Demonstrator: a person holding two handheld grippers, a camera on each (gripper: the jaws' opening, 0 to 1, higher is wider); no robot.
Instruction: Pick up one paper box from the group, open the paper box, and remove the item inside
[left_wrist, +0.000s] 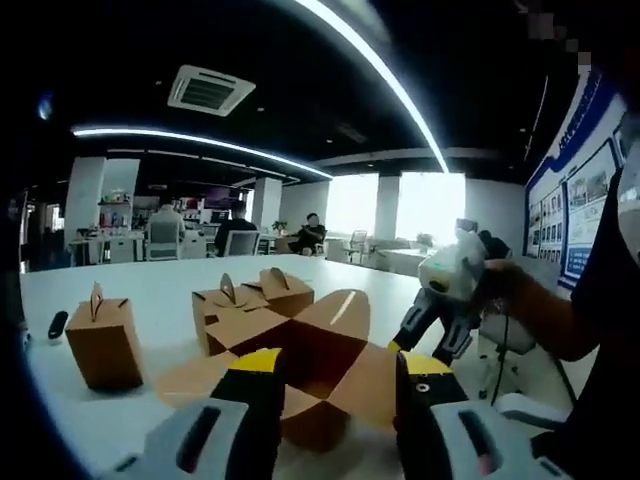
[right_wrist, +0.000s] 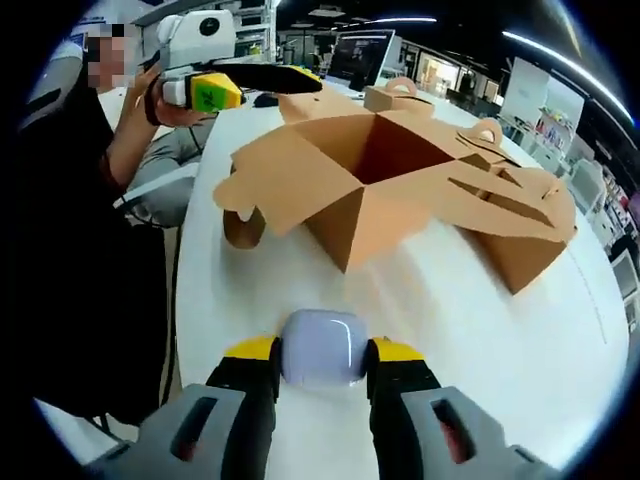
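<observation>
Opened paper box (right_wrist: 400, 175) stands flaps-out; right gripper (right_wrist: 320, 365), just before it, clamps the pale rounded item (right_wrist: 318, 347). Left gripper (left_wrist: 330, 385) gapes empty. Removal looks done.

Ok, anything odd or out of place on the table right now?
Nothing damaged or spilled. The opened paper box sits with its flaps splayed and looks empty, as expected; the right gripper holds the pale rounded item over the table. The closed boxes stand upright.

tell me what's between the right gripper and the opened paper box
In the right gripper view, bare white table separates the opened paper box from the right gripper, which grips a small pale rounded item.
</observation>
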